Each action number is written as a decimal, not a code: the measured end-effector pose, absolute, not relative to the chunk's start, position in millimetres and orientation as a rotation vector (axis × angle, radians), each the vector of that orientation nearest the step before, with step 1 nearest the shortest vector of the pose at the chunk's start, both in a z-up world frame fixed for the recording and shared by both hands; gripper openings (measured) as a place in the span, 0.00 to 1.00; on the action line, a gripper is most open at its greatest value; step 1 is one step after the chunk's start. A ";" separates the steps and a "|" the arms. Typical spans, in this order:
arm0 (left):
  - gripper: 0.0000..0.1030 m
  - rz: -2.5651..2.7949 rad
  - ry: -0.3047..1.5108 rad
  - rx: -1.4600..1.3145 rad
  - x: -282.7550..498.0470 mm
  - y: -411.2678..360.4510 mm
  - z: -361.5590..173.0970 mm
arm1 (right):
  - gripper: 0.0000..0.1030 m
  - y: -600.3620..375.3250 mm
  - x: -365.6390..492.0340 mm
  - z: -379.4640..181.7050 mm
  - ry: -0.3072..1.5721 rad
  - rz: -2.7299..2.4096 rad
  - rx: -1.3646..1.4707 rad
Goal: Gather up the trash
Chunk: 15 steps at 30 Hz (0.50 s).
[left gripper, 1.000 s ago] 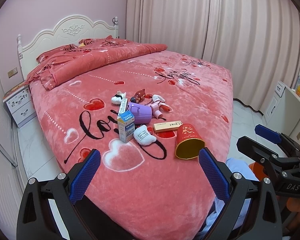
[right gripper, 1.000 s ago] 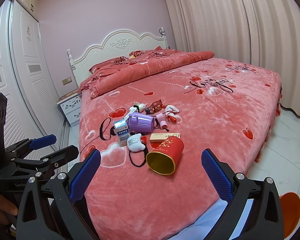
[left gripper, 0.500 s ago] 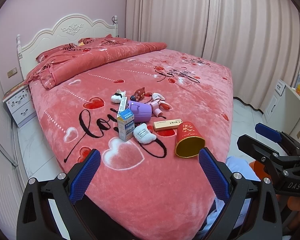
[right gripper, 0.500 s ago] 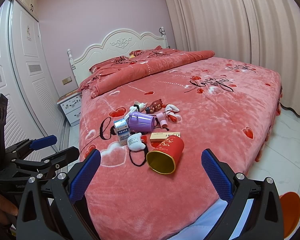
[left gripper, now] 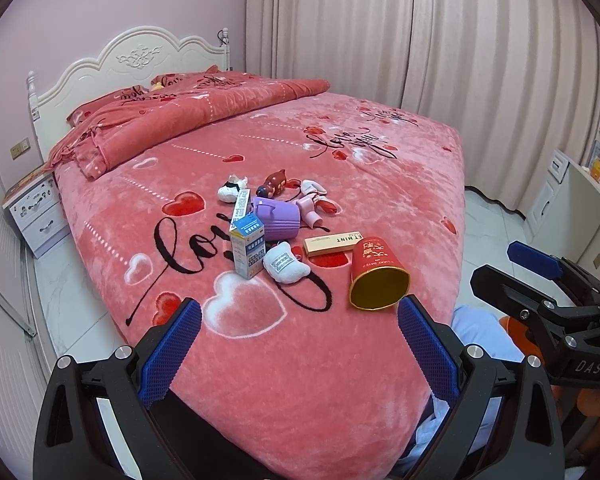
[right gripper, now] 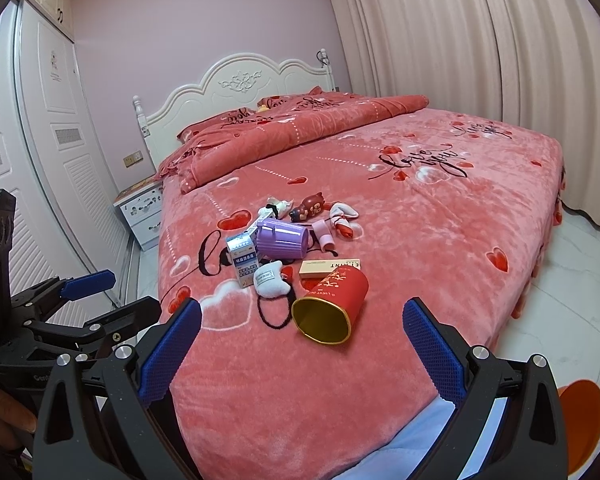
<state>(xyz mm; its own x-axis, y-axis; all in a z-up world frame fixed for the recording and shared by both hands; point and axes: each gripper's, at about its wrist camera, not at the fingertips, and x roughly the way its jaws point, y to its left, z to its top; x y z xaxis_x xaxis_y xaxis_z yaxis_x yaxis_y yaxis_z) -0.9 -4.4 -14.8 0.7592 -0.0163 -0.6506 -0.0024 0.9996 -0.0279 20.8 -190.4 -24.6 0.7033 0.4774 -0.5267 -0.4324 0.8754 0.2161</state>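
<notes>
Both grippers hang at the foot of the bed, short of the clutter: the left gripper has its blue-padded fingers spread wide with nothing between them, and the right gripper is equally wide apart and holds nothing. Nearest on the pink heart-print blanket lies a red paper cup on its side, long axis running away from the cameras, gold-lined mouth turned toward the foot of the bed; nothing shows inside it. Just behind it a flat mint box lies crosswise, long axis left to right. To the left sits a small white plush on a black cord loop, touching a blue-and-white carton that stands upright. Behind these a purple toy bin lies tipped over, its rim facing left in the right wrist view; its contents cannot be seen. A long slim box leans beside it. Farther back are a pink bottle, a white sock, a brown figurine and a white crumpled wad. Beyond stands a white headboard.
</notes>
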 end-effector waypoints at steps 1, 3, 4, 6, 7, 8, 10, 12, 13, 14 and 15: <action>0.94 -0.009 0.712 -0.025 0.1 -4.7 -14.7 | 0.96 -190.8 21.4 -25.8 0.610 0.506 0.079; 0.94 -0.013 0.720 -0.016 2.5 -5.0 -15.4 | 0.96 -191.8 22.9 -27.8 0.619 0.506 0.080; 0.94 -0.013 0.726 -0.011 4.6 -5.2 -15.9 | 0.96 -192.2 24.0 -28.4 0.622 0.505 0.081; 0.94 -0.015 0.737 -0.002 8.4 -5.3 -17.1 | 0.96 -193.8 27.5 -29.4 0.631 0.508 0.085; 0.94 -0.018 0.742 0.002 10.6 -4.9 -17.6 | 0.96 -194.5 28.7 -30.7 0.640 0.512 0.087; 0.94 -0.019 0.748 0.008 12.7 -4.3 -18.4 | 0.96 -195.3 31.1 -31.3 0.649 0.512 0.087; 0.94 -0.014 0.755 0.022 17.1 -3.7 -20.2 | 0.96 -196.0 34.9 -33.7 0.668 0.513 0.090; 0.94 -0.013 0.766 0.029 21.2 -1.2 -22.3 | 0.96 -196.3 39.7 -36.6 0.692 0.521 0.093; 0.94 -0.015 0.773 0.033 23.6 0.5 -23.7 | 0.96 -196.1 43.1 -38.1 0.704 0.523 0.093; 0.94 -0.019 0.781 0.037 25.7 1.3 -25.5 | 0.96 -195.6 47.9 -39.2 0.716 0.527 0.094; 0.94 -0.025 0.796 0.046 29.3 2.1 -27.9 | 0.96 -195.3 50.6 -41.2 0.730 0.534 0.098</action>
<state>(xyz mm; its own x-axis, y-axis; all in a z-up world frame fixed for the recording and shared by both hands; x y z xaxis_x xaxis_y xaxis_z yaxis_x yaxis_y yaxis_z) 29.3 2.1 -27.9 0.6996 -0.0051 -0.7145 0.0401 0.9987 0.0322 50.6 -195.3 -41.2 0.6185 0.4967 -0.6089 -0.4300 0.8625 0.2668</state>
